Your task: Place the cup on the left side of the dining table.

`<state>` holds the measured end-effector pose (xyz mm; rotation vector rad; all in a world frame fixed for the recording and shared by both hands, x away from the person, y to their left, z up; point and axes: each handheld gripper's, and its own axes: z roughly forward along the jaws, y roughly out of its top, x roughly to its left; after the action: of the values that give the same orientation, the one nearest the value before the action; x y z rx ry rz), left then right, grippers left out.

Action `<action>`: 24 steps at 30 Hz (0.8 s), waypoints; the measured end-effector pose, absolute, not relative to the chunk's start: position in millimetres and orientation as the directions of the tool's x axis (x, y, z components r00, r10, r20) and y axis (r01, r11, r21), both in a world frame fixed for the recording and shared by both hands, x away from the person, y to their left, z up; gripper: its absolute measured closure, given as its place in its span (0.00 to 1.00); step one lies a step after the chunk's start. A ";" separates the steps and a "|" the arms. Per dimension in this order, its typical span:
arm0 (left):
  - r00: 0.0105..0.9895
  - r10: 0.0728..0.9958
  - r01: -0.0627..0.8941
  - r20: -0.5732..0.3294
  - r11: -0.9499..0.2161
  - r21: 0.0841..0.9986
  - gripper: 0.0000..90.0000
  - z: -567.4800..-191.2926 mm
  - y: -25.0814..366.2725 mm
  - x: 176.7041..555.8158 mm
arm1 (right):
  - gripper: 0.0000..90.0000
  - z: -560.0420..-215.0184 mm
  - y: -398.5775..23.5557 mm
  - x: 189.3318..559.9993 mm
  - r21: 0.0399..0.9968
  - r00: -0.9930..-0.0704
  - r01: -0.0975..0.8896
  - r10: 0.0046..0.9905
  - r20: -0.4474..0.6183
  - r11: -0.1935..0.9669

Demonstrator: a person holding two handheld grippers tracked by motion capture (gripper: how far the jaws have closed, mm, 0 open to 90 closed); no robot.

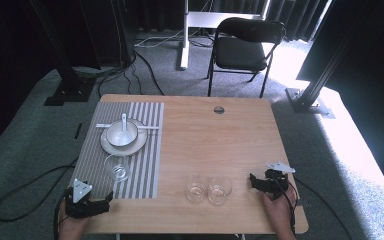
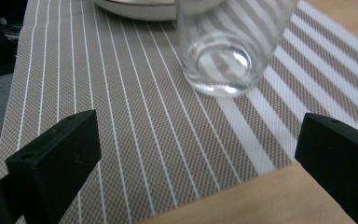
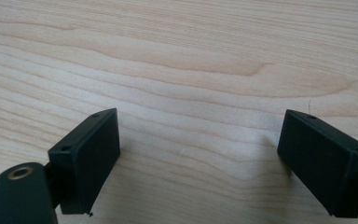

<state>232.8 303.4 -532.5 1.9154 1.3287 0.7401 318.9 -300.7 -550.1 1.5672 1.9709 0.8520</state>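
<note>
A pale wooden counter [image 1: 220,145] stood on grey carpet, a black chair [image 1: 244,45] at the frame's top. At lower left the left hand-held gripper [image 1: 91,204] waited with jaws apart, empty, just short of a clear glass [image 2: 228,44] on the striped placemat [image 1: 145,150]; lower right, the right hand-held gripper [image 1: 258,181] gaped empty beside two more glasses [image 1: 209,190]. Each glass looked light, slick and breakable, best squeezed gently across its mid-wall.
</note>
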 end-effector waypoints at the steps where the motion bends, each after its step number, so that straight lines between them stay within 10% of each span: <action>1: 0.322 0.943 0.560 0.079 -0.258 0.787 0.01 -533.9 304.5 228.7 | 0.14 -550.2 -300.8 318.9 0.722 -0.230 0.675 0.973 0.012 0.151; 24: 0.309 0.949 0.541 0.065 -0.231 0.809 0.01 -541.4 337.3 188.3 | 0.14 -550.1 -300.7 318.9 0.722 -0.230 0.675 0.973 0.012 0.151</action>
<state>188.3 337.3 -541.4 1.8867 1.3227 0.7526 318.9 -300.7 -550.1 1.5677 1.9708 0.8520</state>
